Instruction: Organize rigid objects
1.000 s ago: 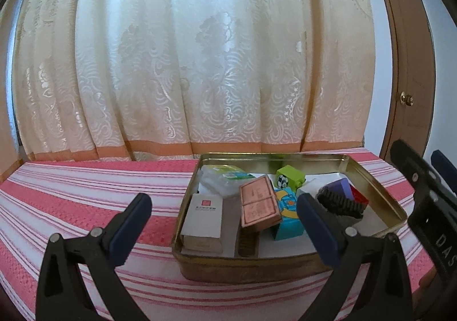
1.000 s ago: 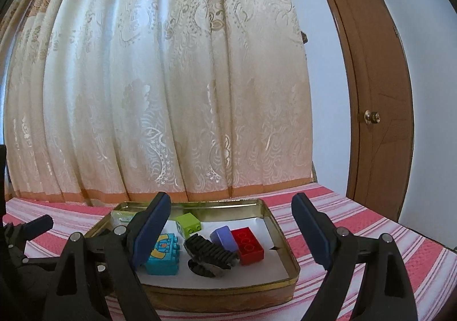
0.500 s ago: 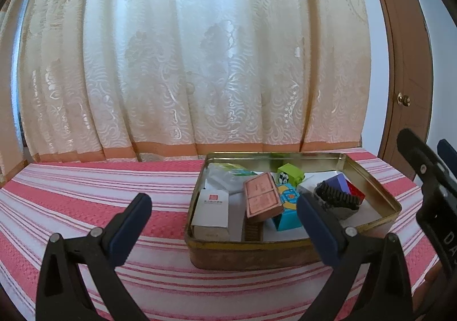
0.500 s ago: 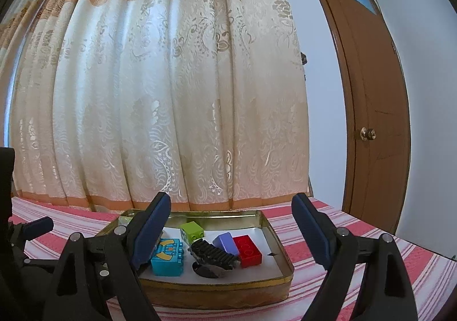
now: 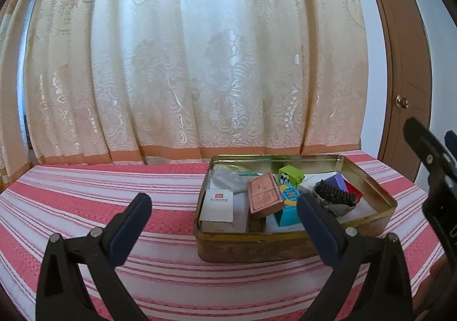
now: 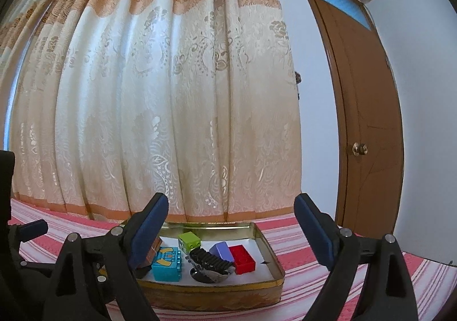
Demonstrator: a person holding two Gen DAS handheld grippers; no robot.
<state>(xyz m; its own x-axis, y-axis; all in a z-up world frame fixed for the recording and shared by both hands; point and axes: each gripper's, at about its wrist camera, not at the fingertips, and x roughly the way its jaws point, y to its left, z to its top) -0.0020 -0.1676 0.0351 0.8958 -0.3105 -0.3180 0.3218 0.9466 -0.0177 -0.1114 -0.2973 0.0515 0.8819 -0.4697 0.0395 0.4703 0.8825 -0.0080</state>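
We hold the left hand-held gripper (image 5: 221, 219) low over the red-and-white striped cloth (image 5: 100, 206) of the bench, its jaws spread wide and empty, and the shallow gold metal tin (image 5: 285, 243) lies ahead of it and off to its right, so that only the right fingertip overlaps the tin's near wall. Inside, from left to right, we see a white cardboard box (image 5: 217, 208), a pink flat box (image 5: 264, 196) tilted on the pile, a cyan printed toy brick (image 5: 288, 203), a green toy brick (image 5: 290, 173), a black ribbed piece (image 5: 335, 196), a purple brick (image 6: 221, 251) and a red brick (image 6: 242, 259). The right hand-held gripper (image 6: 231, 222), also wide open and holding nothing, faces the tin almost squarely, with the bricks just below the gap between its fingers. The tin's long axis runs across both views. We judge the right hand-held gripper nearer to the bricks, the left one nearer to the boxes.
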